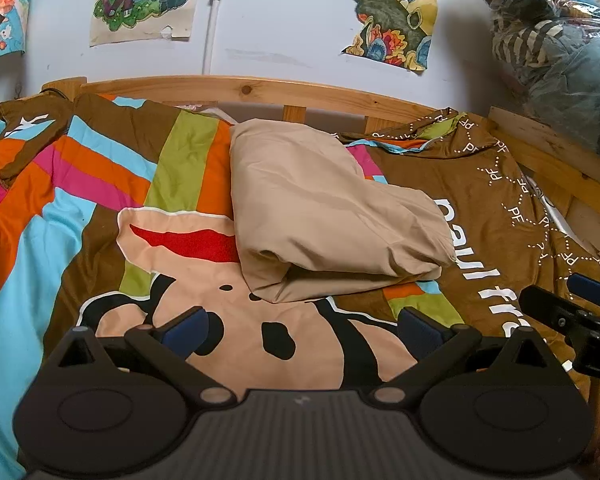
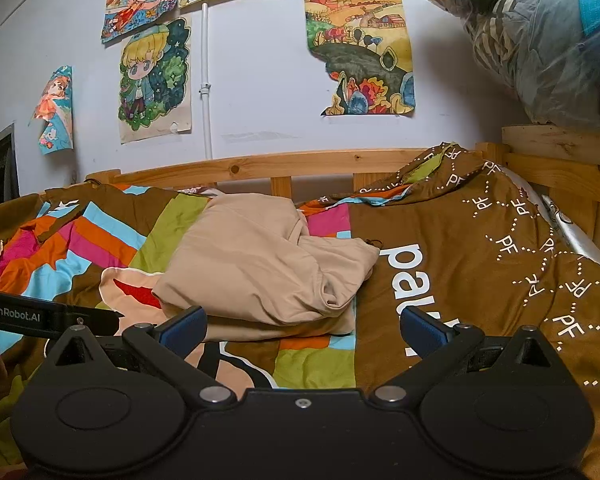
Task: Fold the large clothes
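A folded tan garment [image 1: 332, 208] lies in the middle of a colourful bedspread [image 1: 80, 208], toward the far wooden bed rail [image 1: 244, 90]. The left gripper [image 1: 304, 330] hovers level just near of it, fingers wide apart and empty. The right gripper [image 2: 304, 328] hovers beside it, likewise spread and empty.

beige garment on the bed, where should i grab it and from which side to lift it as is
Grip the beige garment at its thick rolled fold edge nearest the cameras, coming in low from the near side. That edge stacks several layers into one rounded lip, raised off the quilt, so a grip there likely keeps the bundle together. Both the left gripper and right gripper are open and empty.
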